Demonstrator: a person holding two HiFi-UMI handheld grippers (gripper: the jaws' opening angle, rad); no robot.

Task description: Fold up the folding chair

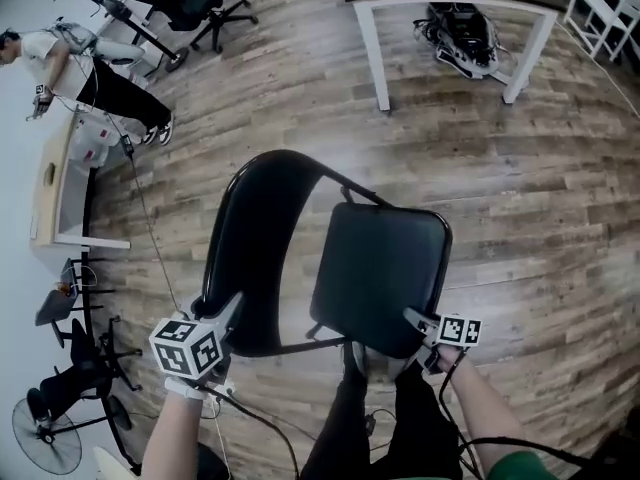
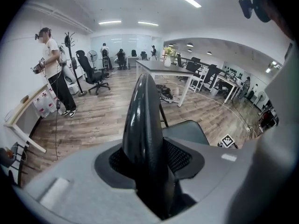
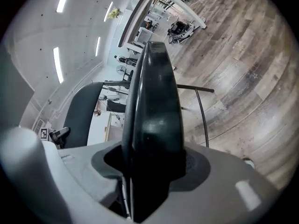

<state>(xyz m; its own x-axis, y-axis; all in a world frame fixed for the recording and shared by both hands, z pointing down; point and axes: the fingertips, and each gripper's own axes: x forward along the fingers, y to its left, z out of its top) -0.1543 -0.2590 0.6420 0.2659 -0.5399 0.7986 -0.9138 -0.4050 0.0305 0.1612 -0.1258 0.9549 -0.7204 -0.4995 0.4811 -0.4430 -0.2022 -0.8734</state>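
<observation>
A black folding chair stands on the wood floor right in front of me. In the head view its curved backrest (image 1: 262, 253) is on the left and its padded seat (image 1: 380, 268) is tipped up on the right. My left gripper (image 1: 226, 314) is shut on the backrest's near edge, and the backrest (image 2: 145, 120) runs up between the jaws of the left gripper (image 2: 152, 161). My right gripper (image 1: 414, 320) is shut on the seat's near edge. The seat (image 3: 154, 111) fills the gap of the right gripper (image 3: 149, 168), with the backrest (image 3: 79, 113) to its left.
A white-legged table (image 1: 372, 43) stands beyond the chair with a tangle of gear (image 1: 460, 38) under it. A person (image 1: 85, 68) stands far left by a rolling office chair (image 1: 200, 3). A low desk (image 1: 55, 193) and a floor fan (image 1: 45, 433) line the left side.
</observation>
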